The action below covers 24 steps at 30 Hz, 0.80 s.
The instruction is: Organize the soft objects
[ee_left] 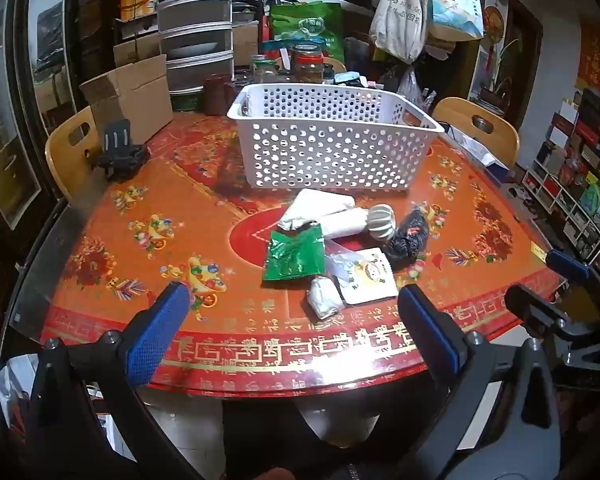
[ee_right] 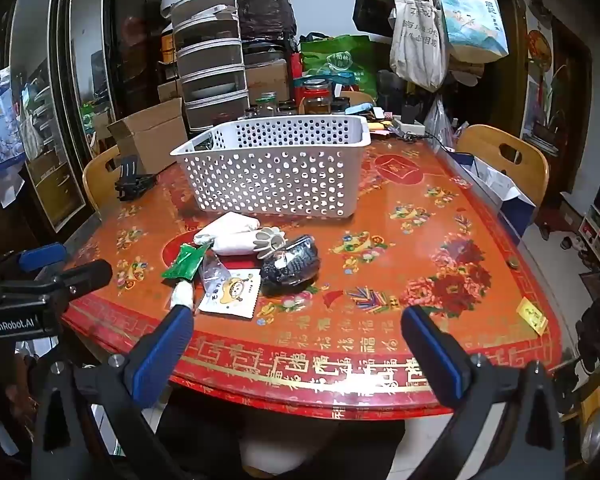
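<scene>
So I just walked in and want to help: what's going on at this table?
A person holds two grippers over the near edge of the table. The left gripper and right gripper are both open and empty. A small pile of soft items, including a green packet, white rolls and a dark bundle, lies in front of the white basket. None has been picked up yet.

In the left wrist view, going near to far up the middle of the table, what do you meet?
Small white wrapped bundle → cartoon-print packet → green foil packet → white cloth rolls → white perforated basket → glass jars.
</scene>
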Each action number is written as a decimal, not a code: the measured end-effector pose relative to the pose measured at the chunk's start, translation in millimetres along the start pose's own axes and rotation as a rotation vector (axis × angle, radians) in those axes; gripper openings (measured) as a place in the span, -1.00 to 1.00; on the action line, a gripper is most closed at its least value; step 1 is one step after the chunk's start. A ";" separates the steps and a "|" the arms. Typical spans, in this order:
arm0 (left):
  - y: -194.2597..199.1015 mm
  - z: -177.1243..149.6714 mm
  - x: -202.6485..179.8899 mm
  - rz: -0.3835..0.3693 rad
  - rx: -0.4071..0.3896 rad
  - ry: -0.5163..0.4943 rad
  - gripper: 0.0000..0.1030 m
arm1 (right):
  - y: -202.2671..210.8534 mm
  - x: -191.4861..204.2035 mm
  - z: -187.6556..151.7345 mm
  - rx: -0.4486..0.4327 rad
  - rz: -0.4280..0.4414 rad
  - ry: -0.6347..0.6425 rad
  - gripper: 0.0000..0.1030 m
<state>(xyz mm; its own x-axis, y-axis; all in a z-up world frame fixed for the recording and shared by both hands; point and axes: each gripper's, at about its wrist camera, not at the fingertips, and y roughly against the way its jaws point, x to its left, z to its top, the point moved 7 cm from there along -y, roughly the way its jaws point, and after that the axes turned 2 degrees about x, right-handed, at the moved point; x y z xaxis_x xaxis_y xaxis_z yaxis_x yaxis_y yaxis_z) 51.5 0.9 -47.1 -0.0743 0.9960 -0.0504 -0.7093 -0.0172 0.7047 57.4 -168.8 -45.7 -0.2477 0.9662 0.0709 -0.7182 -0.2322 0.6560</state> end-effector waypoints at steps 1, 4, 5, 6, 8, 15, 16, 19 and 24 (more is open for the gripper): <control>0.1 0.4 -0.2 0.001 -0.001 -0.003 1.00 | 0.3 0.7 0.3 0.000 0.002 0.000 1.00; 5.8 5.6 2.7 0.001 -0.010 -0.010 1.00 | 2.2 4.3 1.2 -0.001 0.005 0.006 1.00; 6.0 6.9 2.7 0.003 -0.010 -0.016 1.00 | 3.1 5.6 1.5 -0.002 0.005 0.009 1.00; 6.0 7.9 2.8 0.003 -0.010 -0.020 1.00 | 4.5 6.9 1.6 -0.002 0.006 0.010 1.00; 10.5 5.2 0.4 0.020 -0.028 -0.018 1.00 | -2.6 2.0 -1.8 0.003 0.011 0.006 1.00; 13.3 3.6 -0.2 0.022 -0.037 -0.015 1.00 | 0.1 1.4 -5.6 -0.003 0.000 0.006 1.00; 13.5 3.4 -0.3 0.022 -0.036 -0.014 1.00 | 0.2 1.2 -0.9 0.008 -0.001 0.005 1.00; 16.1 2.4 -1.9 0.022 -0.033 -0.016 1.00 | 0.2 0.8 -1.8 0.010 0.000 0.003 1.00; 16.3 2.3 -2.5 0.021 -0.035 -0.015 1.00 | 1.2 0.1 -1.0 0.009 0.000 0.003 1.00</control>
<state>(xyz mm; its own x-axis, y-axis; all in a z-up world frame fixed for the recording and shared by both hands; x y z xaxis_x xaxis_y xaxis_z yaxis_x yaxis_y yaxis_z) 41.7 -1.7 -33.8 -0.0793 0.9965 -0.0248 -0.7316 -0.0413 0.6805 55.8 -169.1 -45.7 -0.2498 0.9658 0.0689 -0.7123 -0.2315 0.6627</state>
